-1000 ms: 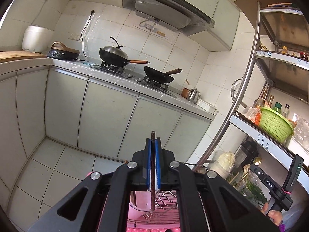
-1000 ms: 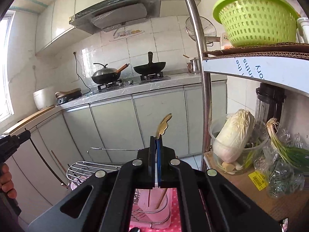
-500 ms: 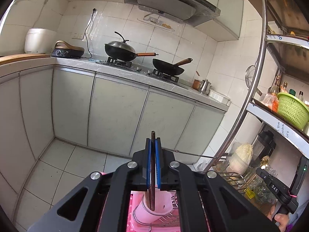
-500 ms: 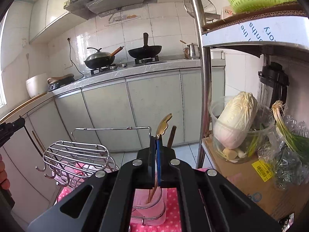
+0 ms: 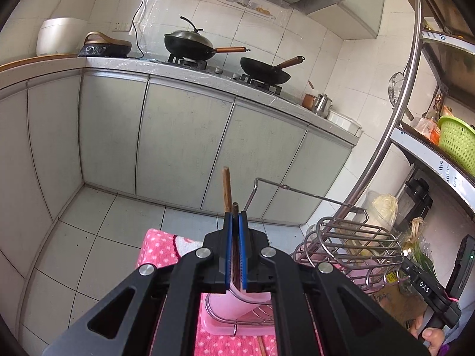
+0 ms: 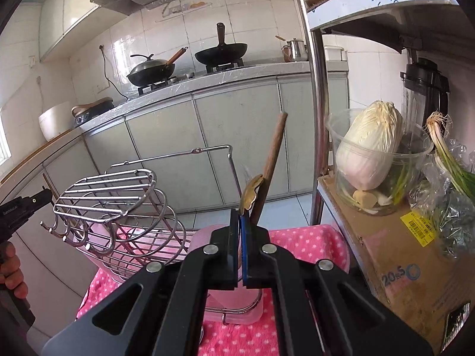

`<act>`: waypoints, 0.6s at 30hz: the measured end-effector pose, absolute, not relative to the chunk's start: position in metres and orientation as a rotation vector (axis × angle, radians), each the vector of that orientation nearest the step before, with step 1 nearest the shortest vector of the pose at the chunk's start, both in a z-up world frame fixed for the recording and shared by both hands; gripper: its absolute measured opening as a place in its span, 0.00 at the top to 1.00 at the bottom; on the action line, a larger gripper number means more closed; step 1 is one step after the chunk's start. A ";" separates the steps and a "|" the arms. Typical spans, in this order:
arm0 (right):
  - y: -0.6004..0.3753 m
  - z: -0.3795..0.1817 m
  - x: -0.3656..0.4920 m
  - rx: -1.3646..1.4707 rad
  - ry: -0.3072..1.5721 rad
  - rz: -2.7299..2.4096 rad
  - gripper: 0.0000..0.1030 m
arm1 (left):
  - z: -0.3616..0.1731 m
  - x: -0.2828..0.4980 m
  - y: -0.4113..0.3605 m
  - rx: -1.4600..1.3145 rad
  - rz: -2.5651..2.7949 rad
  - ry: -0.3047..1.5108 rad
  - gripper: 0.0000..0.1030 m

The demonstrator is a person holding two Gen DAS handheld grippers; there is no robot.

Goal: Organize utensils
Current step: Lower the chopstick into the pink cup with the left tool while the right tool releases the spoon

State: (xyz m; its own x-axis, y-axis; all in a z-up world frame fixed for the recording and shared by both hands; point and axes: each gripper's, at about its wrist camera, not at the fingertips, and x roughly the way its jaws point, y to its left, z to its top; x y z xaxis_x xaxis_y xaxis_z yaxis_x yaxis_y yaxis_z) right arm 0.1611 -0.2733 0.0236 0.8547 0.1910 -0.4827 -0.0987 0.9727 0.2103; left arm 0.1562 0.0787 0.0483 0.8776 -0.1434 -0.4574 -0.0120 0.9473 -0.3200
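Left wrist view: the left gripper [image 5: 235, 222] is clamped on a dark stick [image 5: 235, 207], above the pink cup [image 5: 237, 304] in the wire rack [image 5: 350, 237]. A wooden chopstick [image 5: 226, 190] stands just beside it.

Right wrist view: the right gripper [image 6: 240, 222] pinches a gold handle [image 6: 251, 192] over the cup [image 6: 228, 299]; the chopstick [image 6: 271, 163] leans beside it.

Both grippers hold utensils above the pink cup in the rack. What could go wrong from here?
1. The right gripper holds its gold utensil right beside a wooden stick standing in the cup; lowering may knock it.
2. The left gripper pinches a thin dark utensil; it may slip or miss the cup.
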 end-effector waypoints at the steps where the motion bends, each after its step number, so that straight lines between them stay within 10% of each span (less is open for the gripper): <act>1: -0.273 0.023 0.161 0.181 0.528 0.155 0.98 | 0.046 0.157 0.078 -0.322 -0.069 0.504 0.96; 18: -0.269 0.009 0.166 0.195 0.607 0.189 0.98 | 0.023 0.164 0.074 -0.335 -0.067 0.572 0.93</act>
